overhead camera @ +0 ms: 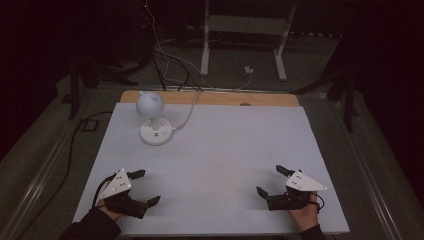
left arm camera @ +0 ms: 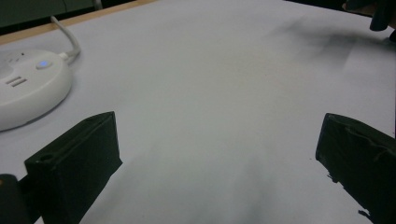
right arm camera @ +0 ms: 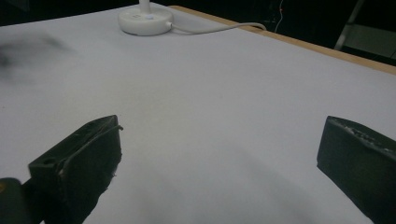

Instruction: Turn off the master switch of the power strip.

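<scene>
The white desk lamp (overhead camera: pixel 152 120) is the nearest thing to work on: it stands upright on its round base at the far left of the tabletop (overhead camera: pixel 225 150), its globe head above a short stem, and its white cord (overhead camera: pixel 187 117) runs off the far edge toward the floor. In the left gripper view the base (left arm camera: pixel 28 88) shows a lit blue button and two slots, just ahead and to the side of the left tongs (overhead camera: pixel 142 188). Those tongs rest low on the near left of the tabletop, jaws spread wide and holding nothing; the right tongs (overhead camera: pixel 272 181) sit well apart at the near right, likewise released and empty. The lamp looks like the left hand's job, since it is the closer one. A good approach would be to carry the tongs forward above the surface, come in at the base from the near side, and keep clear of the cord so it does not drag the lamp. The base seems heavy and smooth, so a push on the button should be straight down and light, with the right tongs ready to steady the base if it slides.
</scene>
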Demonstrator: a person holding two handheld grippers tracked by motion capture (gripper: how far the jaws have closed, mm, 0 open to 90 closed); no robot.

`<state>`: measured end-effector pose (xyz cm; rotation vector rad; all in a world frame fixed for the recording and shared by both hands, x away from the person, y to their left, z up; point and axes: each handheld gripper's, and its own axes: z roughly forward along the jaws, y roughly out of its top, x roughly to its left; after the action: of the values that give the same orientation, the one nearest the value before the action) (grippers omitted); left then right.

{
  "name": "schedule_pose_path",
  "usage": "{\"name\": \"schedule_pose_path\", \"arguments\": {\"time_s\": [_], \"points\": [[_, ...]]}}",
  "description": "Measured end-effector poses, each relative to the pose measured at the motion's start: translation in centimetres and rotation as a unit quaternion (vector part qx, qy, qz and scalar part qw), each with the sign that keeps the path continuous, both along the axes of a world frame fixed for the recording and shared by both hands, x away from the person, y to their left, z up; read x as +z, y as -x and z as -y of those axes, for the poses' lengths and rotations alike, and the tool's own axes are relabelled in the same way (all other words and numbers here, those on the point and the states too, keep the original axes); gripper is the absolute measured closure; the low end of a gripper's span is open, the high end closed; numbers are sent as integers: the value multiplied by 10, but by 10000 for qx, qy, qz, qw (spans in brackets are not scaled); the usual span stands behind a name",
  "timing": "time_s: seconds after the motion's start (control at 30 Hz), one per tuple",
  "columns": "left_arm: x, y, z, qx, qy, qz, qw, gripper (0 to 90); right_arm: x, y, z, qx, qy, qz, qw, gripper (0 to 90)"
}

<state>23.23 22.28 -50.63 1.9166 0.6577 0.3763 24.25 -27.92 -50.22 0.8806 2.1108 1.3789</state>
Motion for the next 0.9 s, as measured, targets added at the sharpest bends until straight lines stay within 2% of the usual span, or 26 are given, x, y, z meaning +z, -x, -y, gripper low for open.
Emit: {"name": "schedule_pose_path", "arguments": {"time_s": [0.13, 0.33, 0.67, 0.9], "points": [[0, -1, 0, -23, 47, -1, 10000, 3, -1, 2, -2, 27, -7, 44, 10000, 1], [0, -1, 0, -27, 56, 35, 10000, 3, -2, 2, -3, 79, 74, -21, 9999, 1], [0, -2, 1, -76, 7, 6, 10000, 3, 0, 4, -1, 99, -78, -92, 9999, 1], [-3, -3, 5, -393, 29, -159, 9991, 3, 1, 5, -2, 86, -27, -47, 9999, 1]]}}
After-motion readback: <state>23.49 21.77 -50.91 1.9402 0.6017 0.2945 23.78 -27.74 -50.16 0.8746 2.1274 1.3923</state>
